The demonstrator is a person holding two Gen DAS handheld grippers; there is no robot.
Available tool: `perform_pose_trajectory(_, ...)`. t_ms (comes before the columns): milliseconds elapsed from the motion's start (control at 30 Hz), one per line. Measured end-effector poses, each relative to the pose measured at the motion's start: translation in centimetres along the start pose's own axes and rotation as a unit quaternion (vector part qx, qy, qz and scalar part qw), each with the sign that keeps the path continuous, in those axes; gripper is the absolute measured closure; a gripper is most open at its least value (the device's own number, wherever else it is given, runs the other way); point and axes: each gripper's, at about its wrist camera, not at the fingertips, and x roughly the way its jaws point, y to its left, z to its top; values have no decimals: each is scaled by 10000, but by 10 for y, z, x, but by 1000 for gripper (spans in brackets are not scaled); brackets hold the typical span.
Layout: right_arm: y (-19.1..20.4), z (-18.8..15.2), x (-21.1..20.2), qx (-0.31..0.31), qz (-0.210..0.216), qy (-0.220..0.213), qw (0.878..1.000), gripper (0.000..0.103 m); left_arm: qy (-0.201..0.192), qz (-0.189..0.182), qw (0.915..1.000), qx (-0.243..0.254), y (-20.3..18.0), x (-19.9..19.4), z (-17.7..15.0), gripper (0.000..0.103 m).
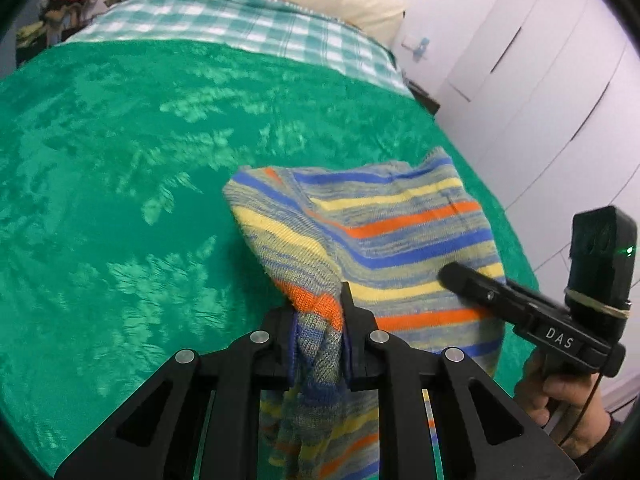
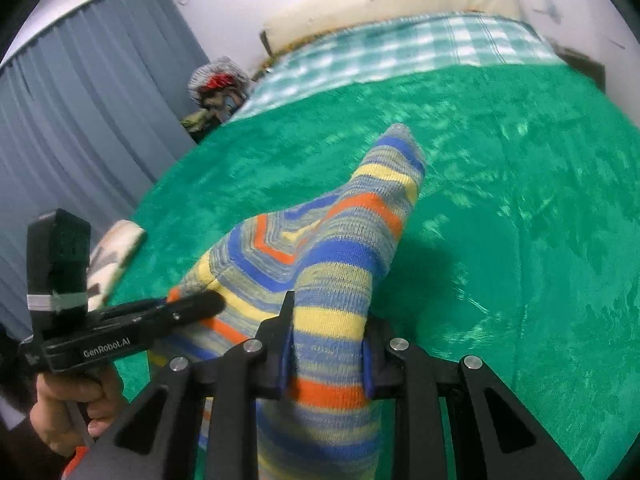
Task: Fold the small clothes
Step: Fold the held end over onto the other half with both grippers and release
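Striped knit garment [image 1: 400, 220], soft and limp, likely light: left gripper [image 1: 318, 344] clamps its bunched edge at 6 o'clock. Right gripper [image 2: 326, 356] clamps another fold; grip hems, not mid-cloth.

The left hand-held gripper [image 1: 318, 332] points down and forward, its black jaws clamped on a bunched fold of the striped blue, yellow and orange knitted garment [image 1: 400, 232]. To its right the right hand-held gripper [image 2: 326, 344] pinches a flatter band of the same knit. A bare hand [image 1: 560, 404] grips each handle
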Motion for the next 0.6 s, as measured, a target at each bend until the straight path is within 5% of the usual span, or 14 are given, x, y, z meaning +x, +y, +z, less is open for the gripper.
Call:
perform_pose_trajectory(33, 2, -2, -1, 95, 67, -13, 9999, 77, 51, 122, 9999, -6, 4, 2, -3, 77)
perform_pose_trajectory(100, -1, -10, 6, 353, 131, 132, 9992, 74, 321, 591, 9977, 6, 18, 14, -14, 42)
perform_pose_trajectory(133, -5, -19, 15, 441, 5, 382, 9983, 64, 478, 1047, 9934, 31, 26, 20, -26, 34)
perform_pose_trajectory(167, -8, -25, 19, 419, -166, 548, 9975, 47, 574, 1384, 9887, 83, 32, 18, -42, 35)
perform_pose_trajectory(300, -18, -76, -1, 34, -1046, 998, 9895, 43, 400, 1781, 9820, 478, 25, -29, -100, 28)
perform_pose_trajectory(367, -14, -99, -26, -97, -1234, 1068, 9865, 19, 145, 2233, 9714, 795, 4, -58, -127, 9)
perform_pose_trajectory(467, 8, -131, -74, -442, -1588, 1082, 9804, 9, -222, 2632, 9598, 946, -22, -93, -155, 1)
perform_pose_trajectory(600, 43, -164, -140, -578, -1792, 1054, 9764, 5, -30, 2973, 9515, 789, -55, -131, -189, 1)
